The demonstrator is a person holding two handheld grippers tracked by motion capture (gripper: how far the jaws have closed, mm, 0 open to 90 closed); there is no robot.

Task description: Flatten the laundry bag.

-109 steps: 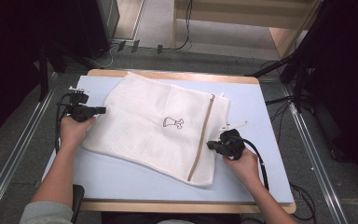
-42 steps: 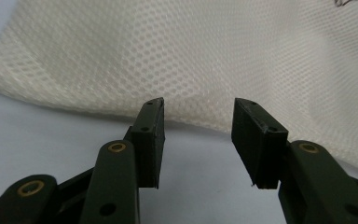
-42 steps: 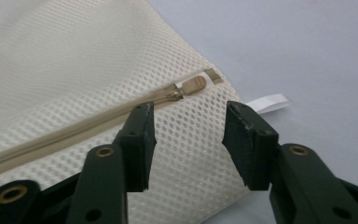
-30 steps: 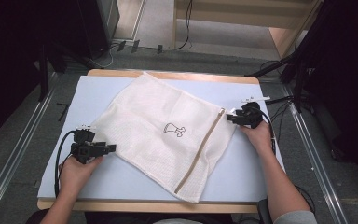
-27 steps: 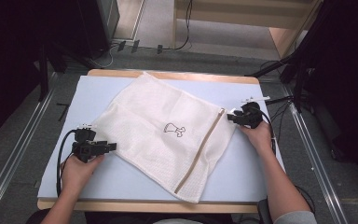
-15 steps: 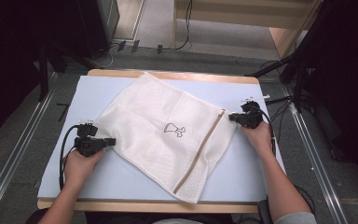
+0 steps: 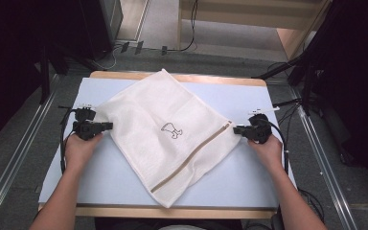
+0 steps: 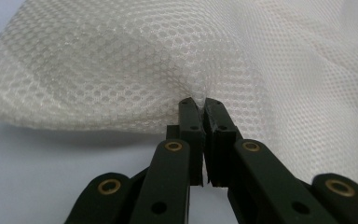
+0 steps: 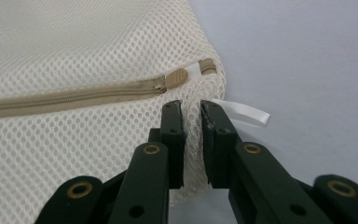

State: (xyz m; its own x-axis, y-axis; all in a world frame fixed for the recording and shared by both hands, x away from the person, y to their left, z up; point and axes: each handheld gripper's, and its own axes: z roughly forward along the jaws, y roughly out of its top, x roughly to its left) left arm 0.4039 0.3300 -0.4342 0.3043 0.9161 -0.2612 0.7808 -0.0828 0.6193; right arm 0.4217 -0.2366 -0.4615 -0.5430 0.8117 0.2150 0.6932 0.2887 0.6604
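Lighting even and moderate from overhead; close views soft at near range.

In the high view the table (image 7: 249, 103) is evenly lit, free of glare, while the surroundings past its left and right edges fall to near black; the picture is slightly soft and grainy. In the left gripper view the mesh bag (image 8: 121, 70) casts a soft grey shadow beneath its lifted edge, and the weave blurs toward the top right. In the right gripper view the zipper pull (image 9: 176, 76) is sharp; the nearest jaw parts are blurred.
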